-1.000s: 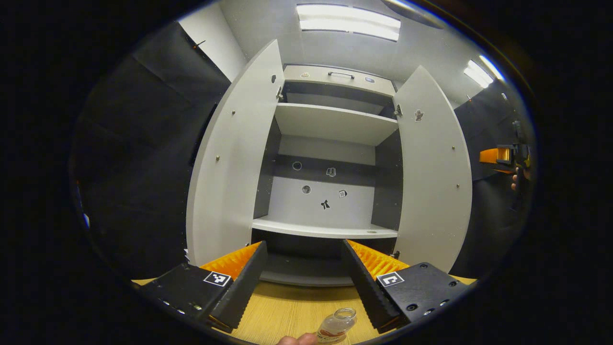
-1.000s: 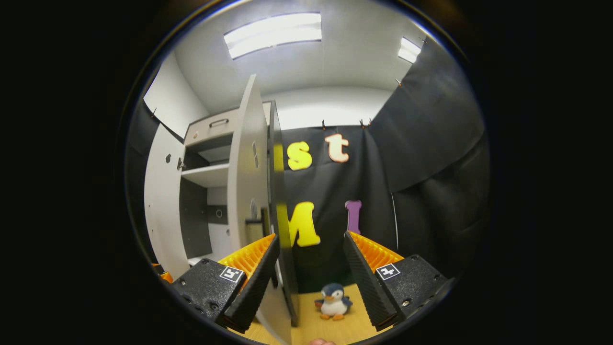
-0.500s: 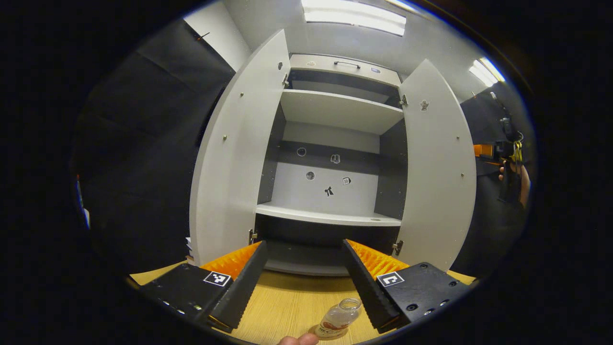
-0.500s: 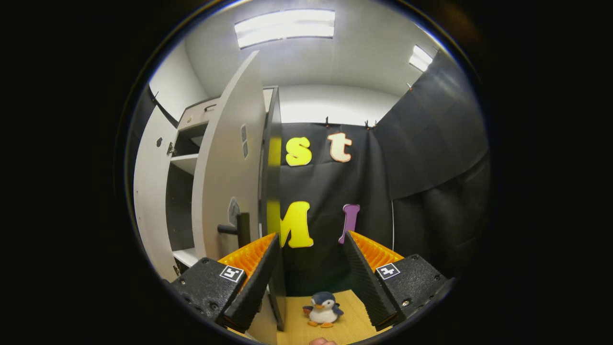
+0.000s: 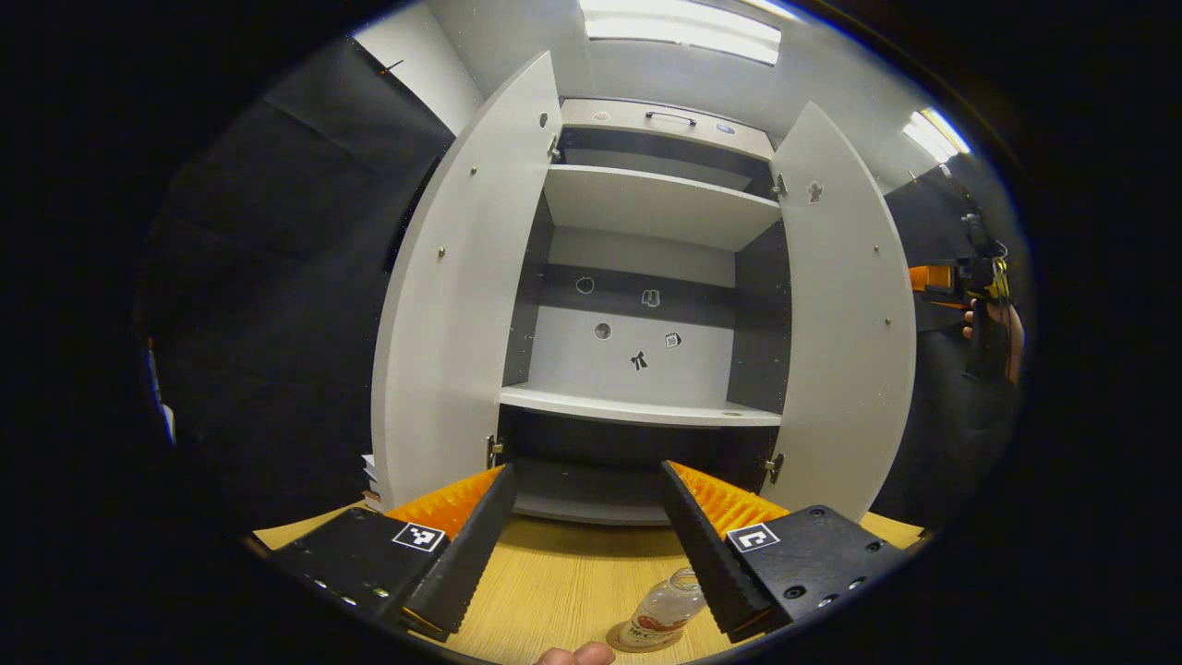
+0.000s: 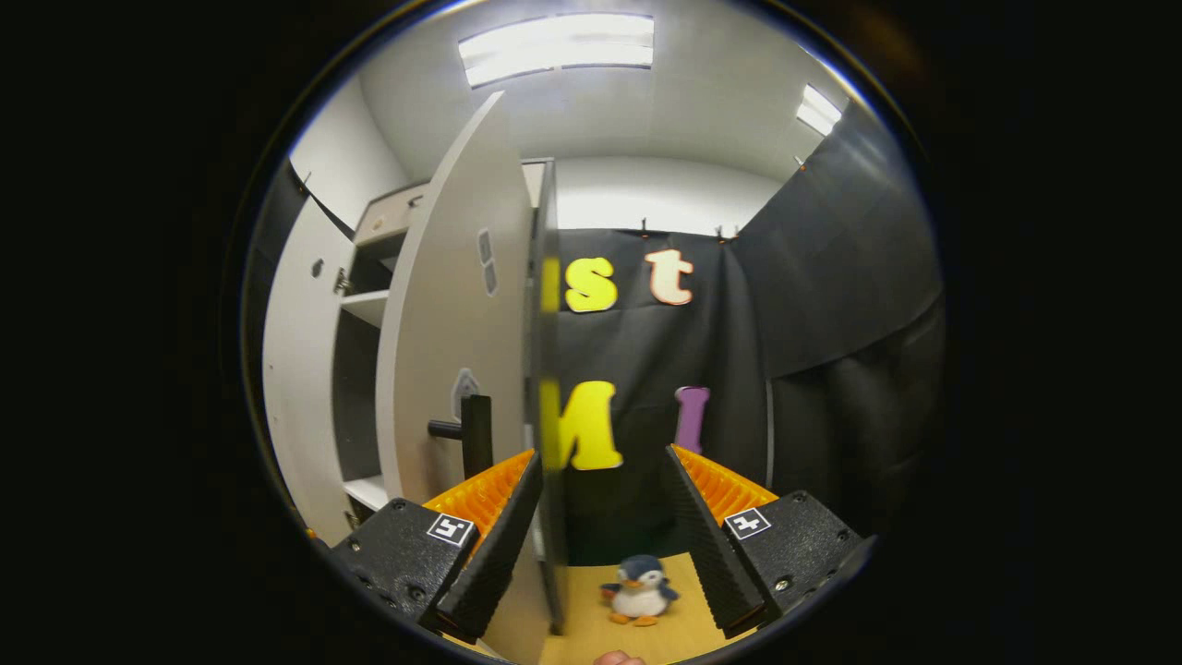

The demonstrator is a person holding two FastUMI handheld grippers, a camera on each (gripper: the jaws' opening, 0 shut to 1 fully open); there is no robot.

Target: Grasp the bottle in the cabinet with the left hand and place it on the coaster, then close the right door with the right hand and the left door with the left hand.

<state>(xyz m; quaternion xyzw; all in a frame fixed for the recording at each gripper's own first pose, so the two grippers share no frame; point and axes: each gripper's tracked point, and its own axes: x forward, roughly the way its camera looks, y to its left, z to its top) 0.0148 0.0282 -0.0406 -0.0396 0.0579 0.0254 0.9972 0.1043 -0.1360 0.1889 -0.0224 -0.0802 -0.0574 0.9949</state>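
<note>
Bottle (image 5: 667, 610), a small clear plastic one with a red-printed label and no cap, stands on a round brown coaster (image 5: 637, 642) on the pale wooden surface (image 5: 563, 582), its long axis upright and its open mouth pointing up, leaning towards the cabinet in the fisheye picture. It sits just beside the inner edge of the right finger of the left tongs (image 5: 584, 517), whose fingers are spread wide apart and grip nothing. Compared with a second ago, the left gripper view has drawn back and dropped a little: more of the surface shows, the coaster has come into sight under the bottle, and the tall white cabinet (image 5: 646, 277) with both doors swung open sits higher in the picture. In the right gripper view, the right tongs (image 6: 600, 508) are likewise spread wide and empty, and the white right door (image 6: 457, 305) with its black bar handle (image 6: 473, 434) now looms larger and nearer than before, its edge standing between the fingers. A small plush penguin (image 6: 637, 591) stands on the surface beyond that edge.
</note>
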